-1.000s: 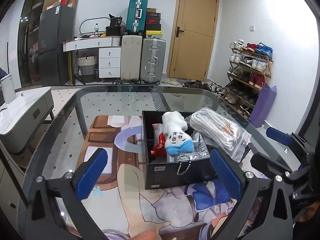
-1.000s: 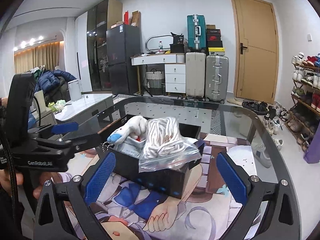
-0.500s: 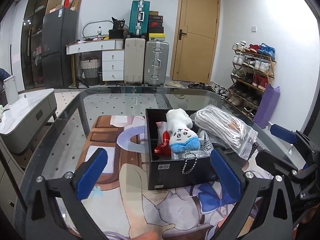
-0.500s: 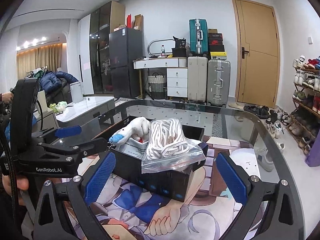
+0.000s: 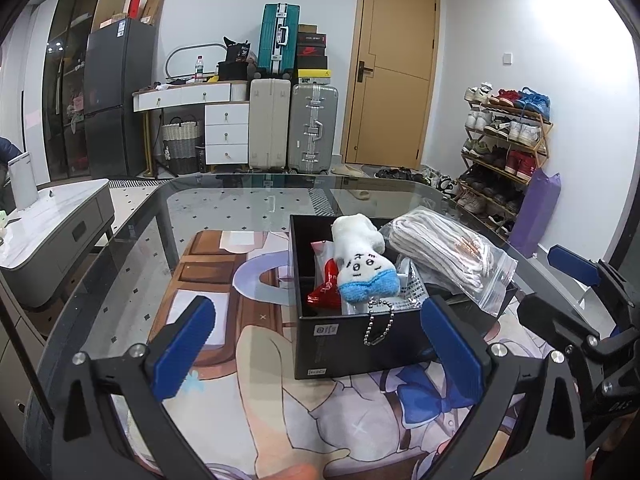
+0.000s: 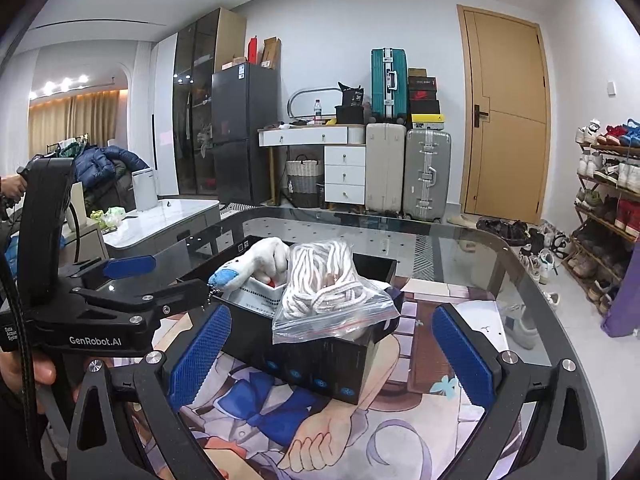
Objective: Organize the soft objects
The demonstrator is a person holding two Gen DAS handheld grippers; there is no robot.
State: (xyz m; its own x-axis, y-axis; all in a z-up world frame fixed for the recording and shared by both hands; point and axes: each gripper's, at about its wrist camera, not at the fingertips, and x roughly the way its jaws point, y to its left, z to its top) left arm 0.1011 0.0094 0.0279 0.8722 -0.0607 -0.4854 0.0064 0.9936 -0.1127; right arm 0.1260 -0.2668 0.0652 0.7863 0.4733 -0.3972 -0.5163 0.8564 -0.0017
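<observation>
glass table (image 5: 248,208), bare far half | black box (image 5: 360,336) on near mat, ahead of both grippers | bagged rope (image 6: 324,296) across box's right rim, long axis near-far | plush toy (image 5: 362,264) inside box | left gripper (image 5: 320,340), right gripper (image 6: 332,352): jaws apart, empty; right nearer rope

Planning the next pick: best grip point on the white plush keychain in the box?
Take the plush toy at its narrower white upper body, coming from above with the tongs straddling it. It lies atop the box's contents, blue end over the near rim, so the body is exposed. I would avoid the thin dangling ball chain.
</observation>
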